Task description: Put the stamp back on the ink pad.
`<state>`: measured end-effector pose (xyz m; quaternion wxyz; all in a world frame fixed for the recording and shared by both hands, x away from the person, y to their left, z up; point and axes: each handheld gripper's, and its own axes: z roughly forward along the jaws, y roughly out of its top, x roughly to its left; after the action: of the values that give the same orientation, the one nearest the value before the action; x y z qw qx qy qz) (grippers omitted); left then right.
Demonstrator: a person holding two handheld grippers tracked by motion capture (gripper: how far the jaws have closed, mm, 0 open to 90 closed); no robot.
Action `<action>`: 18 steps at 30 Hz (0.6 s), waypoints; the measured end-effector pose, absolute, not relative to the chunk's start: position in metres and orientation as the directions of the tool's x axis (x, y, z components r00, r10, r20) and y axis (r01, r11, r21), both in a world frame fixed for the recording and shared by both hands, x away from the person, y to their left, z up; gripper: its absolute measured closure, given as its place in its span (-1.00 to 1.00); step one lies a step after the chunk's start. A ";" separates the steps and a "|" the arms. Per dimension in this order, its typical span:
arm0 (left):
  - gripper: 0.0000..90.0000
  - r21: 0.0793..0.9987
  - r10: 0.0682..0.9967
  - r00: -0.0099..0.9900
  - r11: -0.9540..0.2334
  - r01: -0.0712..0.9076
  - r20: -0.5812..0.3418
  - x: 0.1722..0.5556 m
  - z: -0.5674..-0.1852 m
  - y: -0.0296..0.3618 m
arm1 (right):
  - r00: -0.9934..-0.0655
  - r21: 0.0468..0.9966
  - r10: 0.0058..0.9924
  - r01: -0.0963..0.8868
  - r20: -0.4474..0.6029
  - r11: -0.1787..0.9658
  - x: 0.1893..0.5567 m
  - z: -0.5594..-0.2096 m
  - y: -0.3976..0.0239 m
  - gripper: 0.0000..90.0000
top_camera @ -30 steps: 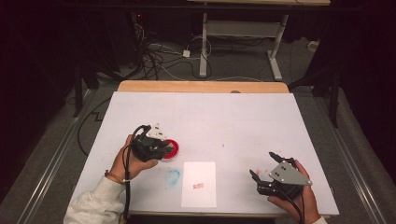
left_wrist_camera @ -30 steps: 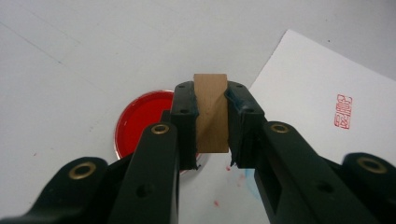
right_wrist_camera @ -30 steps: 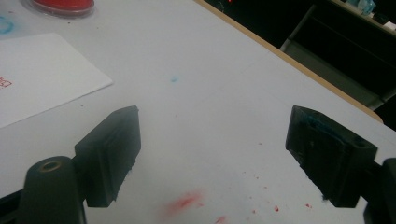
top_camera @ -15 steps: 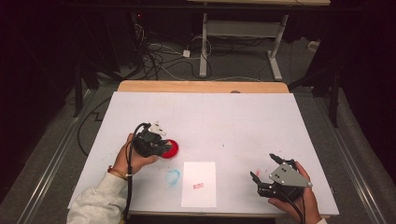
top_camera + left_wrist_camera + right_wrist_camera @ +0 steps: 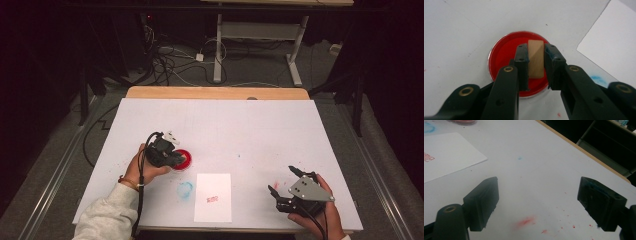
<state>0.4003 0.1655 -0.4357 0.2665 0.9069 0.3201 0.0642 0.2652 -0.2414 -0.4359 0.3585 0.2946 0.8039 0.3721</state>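
Left tongs point(image 5: 535, 53) gripping wooden block point(image 5: 535, 58), perhaps touching red dish point(image 5: 504, 53)

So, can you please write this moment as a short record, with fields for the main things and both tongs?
left tongs: shut on wooden stamp, held over red ink pad
right tongs: open, holding nothing, over stained table
white paper: lies flat at table's near edge, bears a small red stamp print
blue smear: on table beside paper's left edge
red ink pad position: left of the paper, farther from the person
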 end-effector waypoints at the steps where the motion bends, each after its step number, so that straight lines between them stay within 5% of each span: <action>1: 0.63 0.525 0.613 0.788 -0.653 0.546 -0.057 0.401 -0.436 0.166 | -0.570 0.808 0.739 0.207 -0.358 0.551 0.265 -0.436 -0.241 -0.61; 18: 0.64 0.520 0.608 0.793 -0.665 0.536 -0.039 0.400 -0.437 0.164 | -0.576 0.800 0.729 0.201 -0.370 0.566 0.264 -0.437 -0.239 -0.61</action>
<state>0.3995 0.1638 -0.4371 0.2620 0.9098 0.3144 0.0692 0.2643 -0.2394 -0.4367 0.3595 0.2876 0.8084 0.3668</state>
